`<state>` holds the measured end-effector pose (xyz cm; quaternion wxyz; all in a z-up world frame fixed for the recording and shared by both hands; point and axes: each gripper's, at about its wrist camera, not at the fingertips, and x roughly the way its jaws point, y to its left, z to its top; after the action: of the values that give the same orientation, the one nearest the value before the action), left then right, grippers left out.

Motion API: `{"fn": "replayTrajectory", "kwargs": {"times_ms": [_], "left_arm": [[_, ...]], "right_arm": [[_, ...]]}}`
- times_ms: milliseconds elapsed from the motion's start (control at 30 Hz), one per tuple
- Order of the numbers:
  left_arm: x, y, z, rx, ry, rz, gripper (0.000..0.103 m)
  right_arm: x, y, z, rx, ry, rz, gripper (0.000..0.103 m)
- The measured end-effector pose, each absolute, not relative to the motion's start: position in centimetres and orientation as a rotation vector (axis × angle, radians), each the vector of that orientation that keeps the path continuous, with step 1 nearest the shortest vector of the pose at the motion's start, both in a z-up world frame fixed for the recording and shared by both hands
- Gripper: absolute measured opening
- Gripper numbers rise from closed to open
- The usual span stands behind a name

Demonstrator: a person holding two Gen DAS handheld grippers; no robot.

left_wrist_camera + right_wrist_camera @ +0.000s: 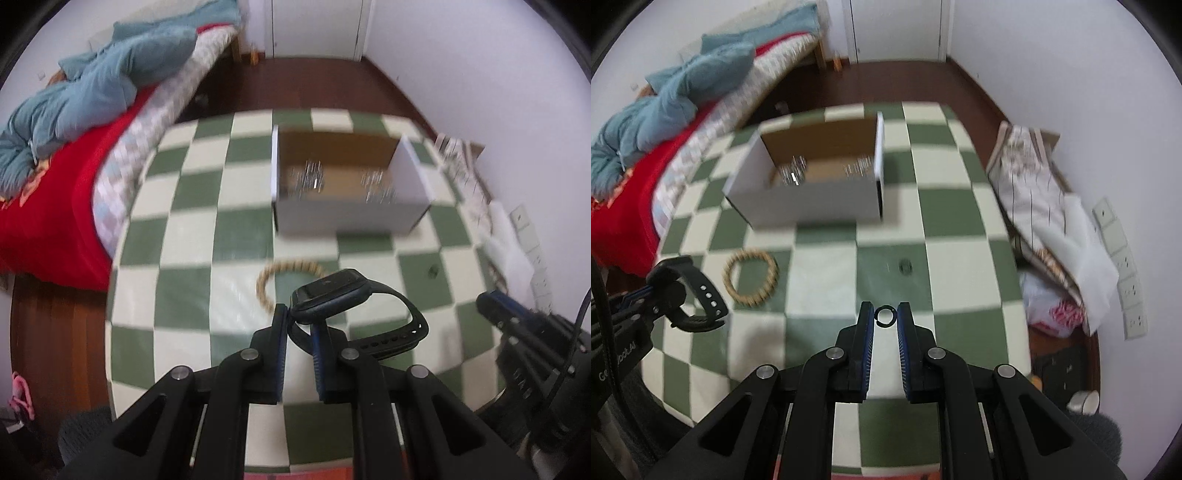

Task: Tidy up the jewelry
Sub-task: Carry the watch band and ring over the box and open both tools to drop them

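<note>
A black smartwatch (pixel 332 295) hangs above the checked table, my left gripper (pixel 301 317) shut on its strap; the same watch (pixel 689 291) shows at the left edge of the right wrist view. My right gripper (pixel 885 314) is shut on a small dark ring (pixel 885 316) pinched between its fingertips, lifted off the table. A beaded wooden bracelet (pixel 751 277) lies on the cloth; in the left view the bracelet (pixel 284 269) is partly hidden behind the watch. An open white cardboard box (pixel 347 181) stands farther back, with shiny jewelry inside, and the box (pixel 812 173) appears in the right view too.
A second small dark ring (pixel 905 265) lies on the green-and-cream checked tablecloth (pixel 953 266). A bed with a red cover (pixel 48 218) and a blue quilt (pixel 92 92) borders the table's left. Folded fabric and bags (pixel 1045 221) sit by the right wall.
</note>
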<state>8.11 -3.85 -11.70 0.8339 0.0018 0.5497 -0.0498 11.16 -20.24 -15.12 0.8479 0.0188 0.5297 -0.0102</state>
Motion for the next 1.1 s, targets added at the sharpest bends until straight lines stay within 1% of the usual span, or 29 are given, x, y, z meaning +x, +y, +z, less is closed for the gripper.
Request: {"fn": "replayTrajectory", "kwargs": {"times_ms": [167,300,433,633,733,900,1000,1100], "left_arm": [[10.4,-4.0,-8.8,-0.015,1.09,-0.115,0.009],[12.1,-4.0,-8.1,-0.018,1.062,-0.115,0.009],[14.1,-3.9,-8.1,-0.026,1.053,-0.107,0.009],[17.6,-3.8,-9.8,-0.026,1.081,-0.098,0.009],[19.6,-3.8,-11.7,-0.031,1.126,-0.107,0.009],[22.2,-3.8,-14.5,-0.04,1.207,-0.117,0.009],[23.2,-3.8,-15.4,-0.045,1.241,-0.115,0.011],[23.4,-3.9,-15.3,-0.026,1.233,-0.088,0.015]], "right_arm": [[13.0,-19.8,-12.2,0.032,1.035,-0.016,0.013],[14.7,-19.6,-10.8,0.023,0.987,-0.015,0.013],[17.0,-19.8,-10.6,0.024,0.958,-0.014,0.013],[20.9,-20.3,-12.3,0.093,0.949,0.041,0.013],[23.6,-20.3,-13.9,0.137,0.981,0.079,0.013],[26.9,-19.5,-16.5,0.129,1.055,0.099,0.013],[28.1,-19.1,-17.6,0.125,1.088,0.108,0.013],[28.5,-19.0,-18.0,0.126,1.108,0.117,0.014]]}}
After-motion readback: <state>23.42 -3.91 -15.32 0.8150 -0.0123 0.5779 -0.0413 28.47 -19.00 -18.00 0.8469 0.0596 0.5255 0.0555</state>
